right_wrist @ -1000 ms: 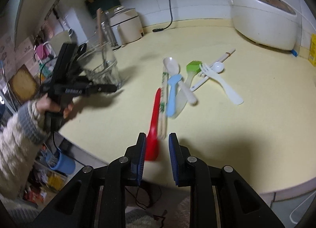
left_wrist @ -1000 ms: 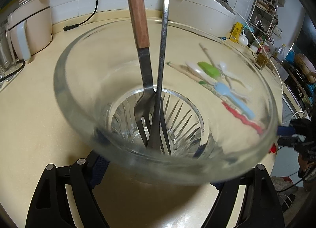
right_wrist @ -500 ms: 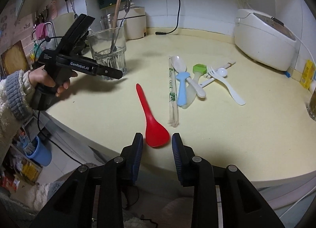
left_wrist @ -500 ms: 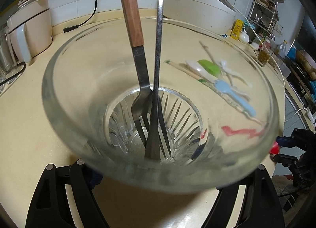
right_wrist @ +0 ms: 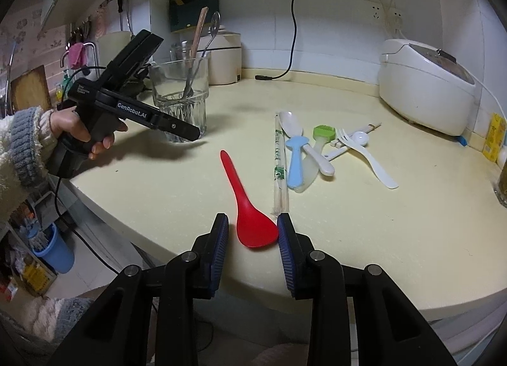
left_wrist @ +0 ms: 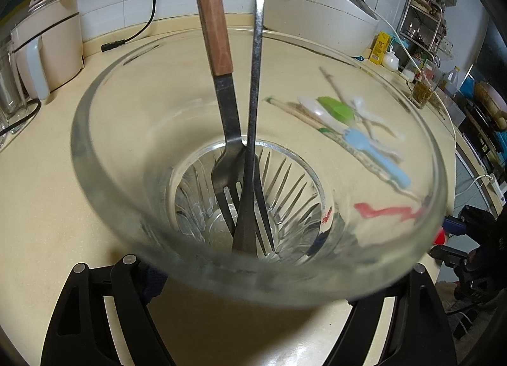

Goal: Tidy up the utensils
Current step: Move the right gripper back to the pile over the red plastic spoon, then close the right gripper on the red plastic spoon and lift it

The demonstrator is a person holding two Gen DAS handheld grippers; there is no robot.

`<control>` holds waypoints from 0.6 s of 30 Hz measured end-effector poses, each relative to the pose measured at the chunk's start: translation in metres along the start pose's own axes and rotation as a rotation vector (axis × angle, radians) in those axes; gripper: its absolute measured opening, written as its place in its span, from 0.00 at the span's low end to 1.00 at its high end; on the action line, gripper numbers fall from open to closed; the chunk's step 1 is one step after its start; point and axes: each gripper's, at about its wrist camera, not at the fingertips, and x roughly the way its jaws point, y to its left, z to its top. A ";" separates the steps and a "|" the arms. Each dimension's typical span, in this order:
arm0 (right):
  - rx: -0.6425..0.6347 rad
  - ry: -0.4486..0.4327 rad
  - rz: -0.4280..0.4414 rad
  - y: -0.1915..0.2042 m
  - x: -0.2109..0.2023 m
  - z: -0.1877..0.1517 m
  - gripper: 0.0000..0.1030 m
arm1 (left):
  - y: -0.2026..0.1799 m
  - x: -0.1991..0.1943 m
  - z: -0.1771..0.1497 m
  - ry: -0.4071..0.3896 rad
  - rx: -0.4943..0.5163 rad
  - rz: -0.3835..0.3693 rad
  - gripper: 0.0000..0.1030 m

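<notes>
Glass [right_wrist: 180,96] gripped by left gripper [right_wrist: 177,130] holds 2 utensils: fork [left_wrist: 236,157], metal spoon [left_wrist: 253,87]. Right gripper [right_wrist: 253,231] wide, empty, straddling red spoon [right_wrist: 250,214] bowl at counter [right_wrist: 396,233] edge. Remaining pile beside it unsorted; task early, I judge.

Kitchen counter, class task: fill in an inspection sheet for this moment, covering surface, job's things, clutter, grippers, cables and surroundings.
Surface: cream counter, nothing spilled seen.
Job's things: glass holds a wooden-handled fork and metal spoon; red spoon, wrapped chopsticks, blue spoon and white fork lie loose.
Clutter: rice cooker.
Grippers: left gripper holds the glass; right gripper open around the red spoon's bowl.
Cables: unplugged black cord.
Surroundings: wall knife holder.
</notes>
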 end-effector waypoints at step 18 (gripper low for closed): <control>0.057 -0.044 0.016 -0.017 -0.032 0.026 0.25 | 0.000 0.001 0.000 0.001 0.003 0.002 0.83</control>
